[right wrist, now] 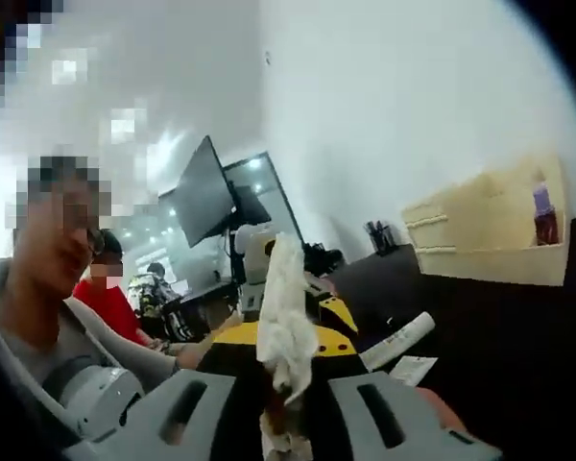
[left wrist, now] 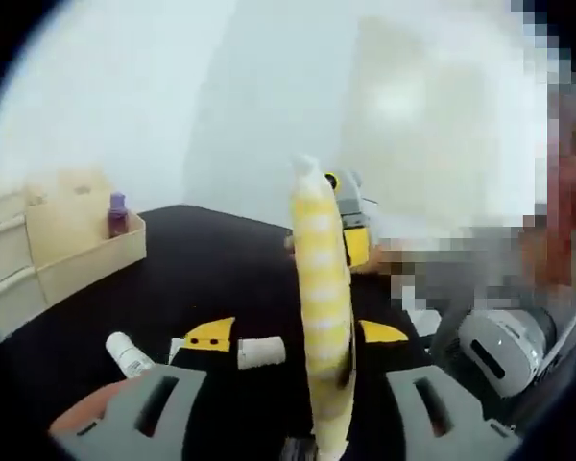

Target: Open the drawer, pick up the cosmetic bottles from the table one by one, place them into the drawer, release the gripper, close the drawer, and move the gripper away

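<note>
While the left gripper (left wrist: 319,423) pinches a yellow-and-white striped tube (left wrist: 322,317) upright between its jaws, the black table (left wrist: 221,279) spreads beyond it. A white bottle (left wrist: 128,353) and a white cylinder (left wrist: 259,351) lie on the table near the jaws. At the far left stands a pale wooden drawer unit (left wrist: 67,245), its open drawer holding a purple-capped bottle (left wrist: 117,215). The right gripper (right wrist: 286,408) clamps a crumpled white tube (right wrist: 285,327); a white tube (right wrist: 398,343) lies on the table, and the drawer unit (right wrist: 490,235) sits at the right.
</note>
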Demonstrator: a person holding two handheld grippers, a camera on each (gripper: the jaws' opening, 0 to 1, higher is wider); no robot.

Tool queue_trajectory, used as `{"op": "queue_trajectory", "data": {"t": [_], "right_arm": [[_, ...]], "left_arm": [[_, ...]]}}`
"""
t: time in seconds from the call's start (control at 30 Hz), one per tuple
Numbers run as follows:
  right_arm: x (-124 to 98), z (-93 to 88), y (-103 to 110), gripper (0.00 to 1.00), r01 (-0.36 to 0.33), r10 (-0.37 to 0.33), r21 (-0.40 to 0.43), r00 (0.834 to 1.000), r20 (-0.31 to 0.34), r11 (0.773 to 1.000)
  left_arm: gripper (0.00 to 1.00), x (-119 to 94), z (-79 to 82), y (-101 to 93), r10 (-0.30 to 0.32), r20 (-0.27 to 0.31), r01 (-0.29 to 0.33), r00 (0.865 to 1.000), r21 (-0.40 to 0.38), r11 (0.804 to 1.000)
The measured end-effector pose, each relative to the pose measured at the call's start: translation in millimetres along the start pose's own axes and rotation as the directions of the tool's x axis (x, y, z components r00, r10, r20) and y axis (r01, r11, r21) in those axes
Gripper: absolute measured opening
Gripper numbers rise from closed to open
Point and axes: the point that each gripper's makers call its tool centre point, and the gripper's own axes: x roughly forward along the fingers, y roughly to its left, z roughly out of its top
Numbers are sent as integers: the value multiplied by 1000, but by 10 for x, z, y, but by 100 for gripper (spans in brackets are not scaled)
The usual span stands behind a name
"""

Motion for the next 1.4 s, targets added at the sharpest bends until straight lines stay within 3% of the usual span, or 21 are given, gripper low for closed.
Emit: {"op": "queue_trajectory", "data": {"t": [0.07,0.3,0.43,0.63,0.83,0.97,1.07,1.2,1.33,1.4], "right_arm": [[19,53,-21,10,12,-12,-16,1000,-16,1000],[0,219,-65,10,71,-80,-163,996,-46,984],[-15,330,-46,10,95,-112,-222,992,-62,970],[-18,496,-31,10,151,-187,-342,980,-73,928],[-24,711,29,10,174,-233,-459,970,-73,871],[-21,771,-35,10,193,-273,-510,958,-86,838],[1,816,-106,10,202,-292,-527,952,-92,826],[55,894,-234,10,213,-316,-550,944,-99,808],[123,954,-382,10,211,-324,-574,941,-101,791],[155,972,-466,10,218,-332,-574,938,-101,789]], "left_arm": [[65,-87,83,-9,6,35,-6,999,17,1000],[63,-324,171,169,99,75,-99,992,-3,995],[66,-439,300,222,125,146,-126,981,-5,992],[65,-504,321,389,197,162,-200,967,3,980],[72,-548,378,558,251,187,-238,950,-91,967],[70,-576,374,626,296,176,-287,939,-75,955],[70,-566,358,663,320,166,-312,933,-73,947],[69,-605,314,781,385,131,-381,913,-59,923],[72,-656,272,933,502,86,-503,861,-19,864],[70,-618,250,912,513,64,-515,856,5,857]]}}
